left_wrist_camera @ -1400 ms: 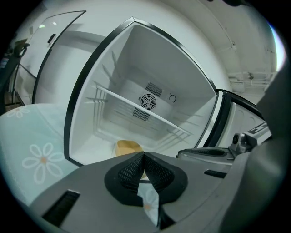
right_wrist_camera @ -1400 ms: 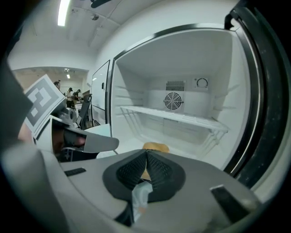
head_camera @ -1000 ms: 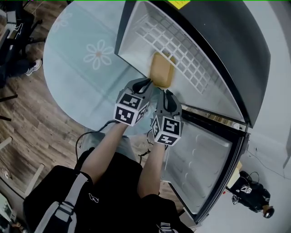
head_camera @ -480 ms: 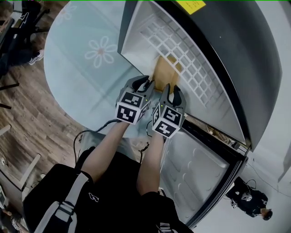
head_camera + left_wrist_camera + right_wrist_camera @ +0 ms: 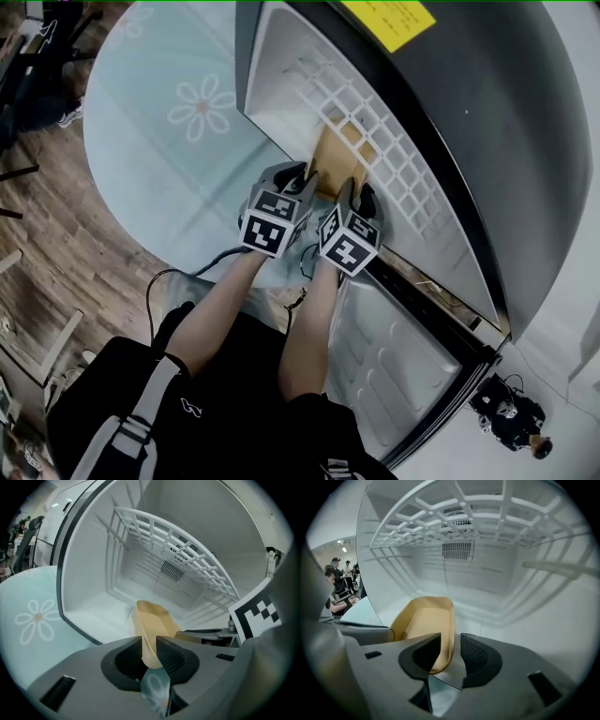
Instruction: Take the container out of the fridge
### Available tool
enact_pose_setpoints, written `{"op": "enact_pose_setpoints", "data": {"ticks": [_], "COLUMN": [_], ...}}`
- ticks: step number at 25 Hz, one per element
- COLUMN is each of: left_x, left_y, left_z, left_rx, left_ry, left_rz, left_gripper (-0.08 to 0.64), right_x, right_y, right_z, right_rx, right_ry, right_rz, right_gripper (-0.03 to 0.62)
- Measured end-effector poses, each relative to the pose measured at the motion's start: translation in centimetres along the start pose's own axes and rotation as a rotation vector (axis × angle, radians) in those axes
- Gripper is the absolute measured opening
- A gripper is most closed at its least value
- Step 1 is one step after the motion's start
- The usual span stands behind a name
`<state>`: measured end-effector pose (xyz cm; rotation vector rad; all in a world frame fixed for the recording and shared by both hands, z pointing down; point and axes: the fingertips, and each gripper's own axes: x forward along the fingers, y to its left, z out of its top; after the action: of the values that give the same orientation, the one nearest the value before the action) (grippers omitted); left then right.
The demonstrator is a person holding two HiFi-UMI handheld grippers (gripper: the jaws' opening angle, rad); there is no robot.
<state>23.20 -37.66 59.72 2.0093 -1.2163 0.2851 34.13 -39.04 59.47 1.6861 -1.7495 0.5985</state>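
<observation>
Tan shallow plastic container [image 5: 339,155] at white fridge's [image 5: 281,66] front edge: left gripper [image 5: 149,645] clamped its rim; right gripper's [image 5: 451,645] jaws, just opening, straddled it loosely and needed closing before pulling.

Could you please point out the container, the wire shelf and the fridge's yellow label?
container [image 5: 423,623], right gripper view, its flat tan bottom.
wire shelf [image 5: 398,178], head view, middle of the white grid.
yellow label [image 5: 389,17], head view, its middle.

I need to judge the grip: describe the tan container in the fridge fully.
The container is a shallow, open, empty tan tray, smooth like plastic, with rounded corners. It lies on the fridge floor under the wire shelf, near end at the opening. The left gripper pinches its left wall between its fingers; the right gripper, whose fingers have just been opening, straddles its right wall without pressing.
</observation>
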Motion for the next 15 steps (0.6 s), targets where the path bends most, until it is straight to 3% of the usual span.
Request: {"op": "enact_pose_setpoints", "data": {"ticks": [4,10,15], "left_x": [0.6,0.6,-0.6], "left_y": [0.2,0.1,0.7], "left_z": [-0.4,0.0,0.5], "left_rx": [-0.004,0.012,0.013], "left_ry": [0.018,0.023,0.011], "left_rz": [0.002,0.000,-0.011], "left_gripper": [0.106,0.106,0.106], "right_x": [0.6,0.3,-0.7], "right_y": [0.2,0.7,1.9], "right_z": [-0.8,-0.6,-0.6], "right_rx": [0.019,0.046,0.075], "right_ry": [0.025,0.013,0.006], "right_rz": [0.026,0.040,0.078], "right_gripper": [0.137,0.037,0.034]}}
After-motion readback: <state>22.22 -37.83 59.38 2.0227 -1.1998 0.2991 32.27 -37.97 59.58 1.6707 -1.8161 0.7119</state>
